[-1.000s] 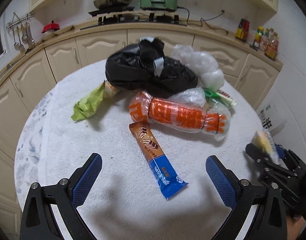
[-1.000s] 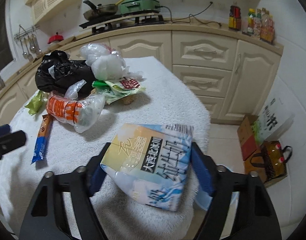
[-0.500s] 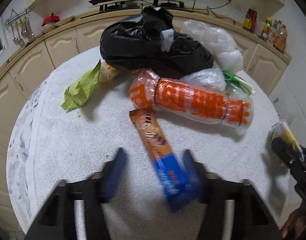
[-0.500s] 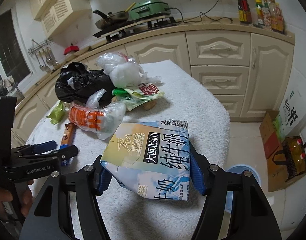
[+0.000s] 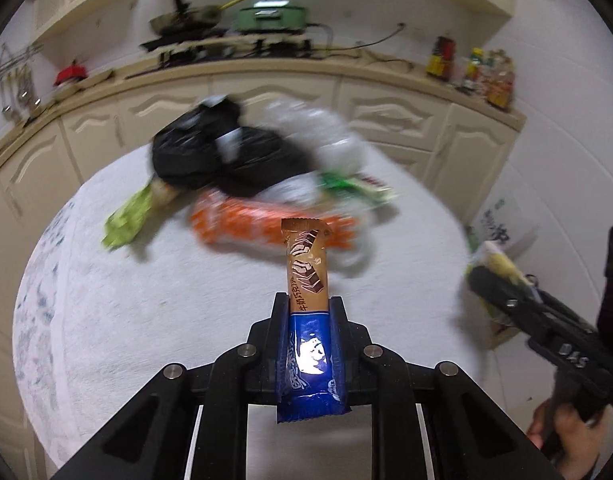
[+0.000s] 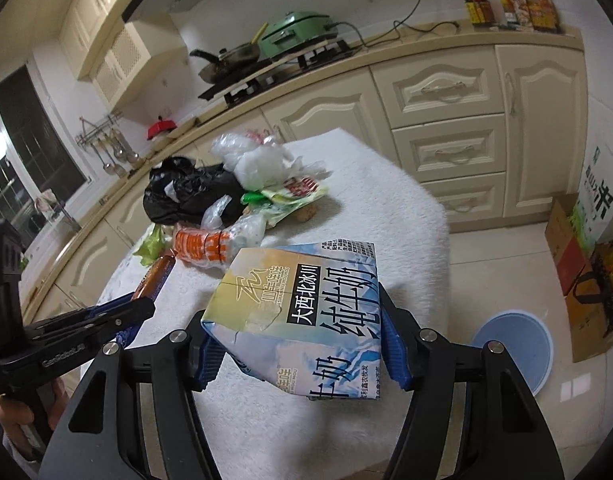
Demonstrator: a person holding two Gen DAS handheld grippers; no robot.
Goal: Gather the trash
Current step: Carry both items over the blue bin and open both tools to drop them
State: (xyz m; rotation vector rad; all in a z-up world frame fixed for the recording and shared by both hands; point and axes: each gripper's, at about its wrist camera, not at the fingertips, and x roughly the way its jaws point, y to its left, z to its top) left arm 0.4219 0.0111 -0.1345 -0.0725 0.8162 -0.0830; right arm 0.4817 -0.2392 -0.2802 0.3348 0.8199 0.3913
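My left gripper (image 5: 308,308) is shut on a brown and blue snack bar wrapper (image 5: 306,264), which sticks up between the pads, lifted off the white-clothed round table (image 5: 146,320). My right gripper (image 6: 298,344) is shut on a blue and yellow milk carton (image 6: 302,300), held over the table's near edge. In the right wrist view the left gripper (image 6: 122,312) and the wrapper (image 6: 154,278) show at the left. Further back lies the trash pile: a black bag (image 5: 226,156), an orange-printed plastic bag (image 5: 258,228), a green wrapper (image 5: 126,220) and white plastic bags (image 6: 258,156).
A round blue bin (image 6: 514,348) stands on the floor to the right of the table. Cardboard boxes (image 6: 566,252) and a dark bag with bottles (image 6: 606,280) sit against the wall beyond it. Cream kitchen cabinets (image 6: 446,120) with a stove run behind the table.
The left gripper came forward over the snack bar wrapper, closed on it and lifted it off the table. The right gripper kept its hold on the carton and rolled slightly.
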